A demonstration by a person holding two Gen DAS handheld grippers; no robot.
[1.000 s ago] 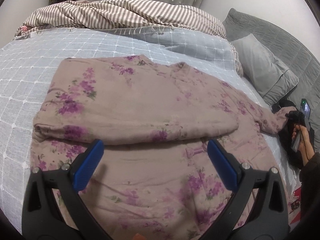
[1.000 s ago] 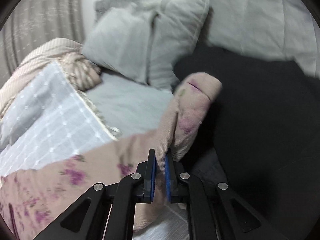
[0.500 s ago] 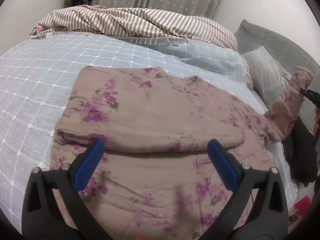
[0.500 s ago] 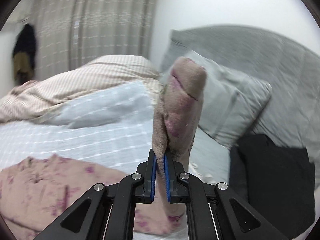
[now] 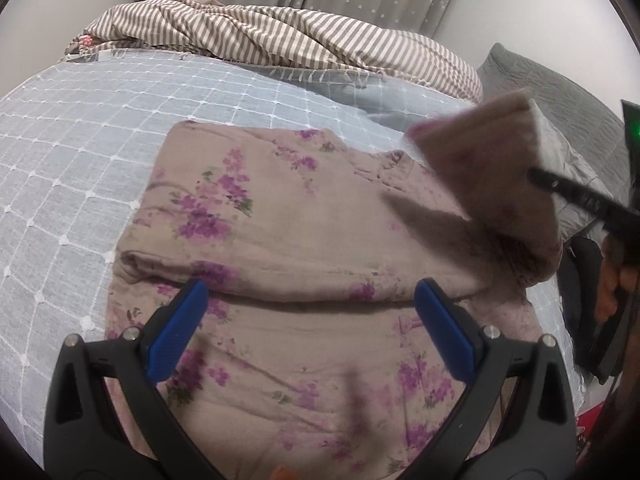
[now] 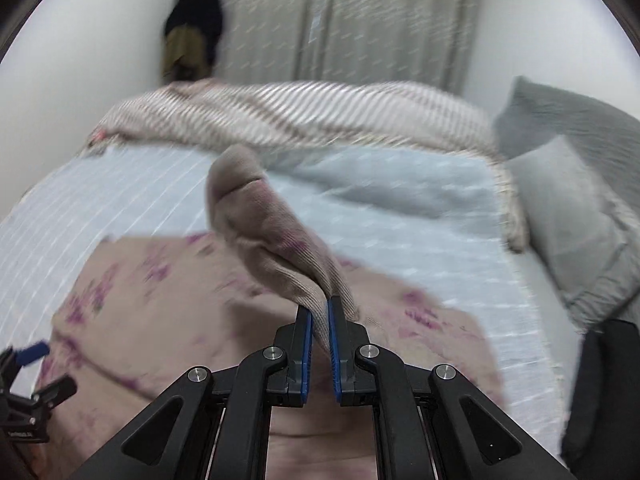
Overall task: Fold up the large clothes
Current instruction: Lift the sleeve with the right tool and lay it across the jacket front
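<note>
A large tan garment with purple flowers (image 5: pixel 280 216) lies spread on the bed, its left sleeve folded across the body. My left gripper (image 5: pixel 310 322) is open and empty, hovering above the garment's lower middle. My right gripper (image 6: pixel 319 320) is shut on the right sleeve (image 6: pixel 260 236) near the cuff and holds it raised over the garment. In the left wrist view the lifted sleeve (image 5: pixel 492 168) hangs at the right, with the right gripper (image 5: pixel 538 178) beside it. The garment's body also shows in the right wrist view (image 6: pixel 160 304).
The bed has a light blue checked cover (image 5: pixel 80 168). A striped blanket (image 5: pixel 280 36) is bunched at the far side. Grey pillows (image 6: pixel 568 208) lie at the right, with a black cloth (image 6: pixel 600 392) by the bed's right edge. Curtains (image 6: pixel 340 20) hang behind.
My right gripper has lifted the right sleeve from the bed's right edge and swung it left, over the garment. My left gripper stayed open above the lower middle.
</note>
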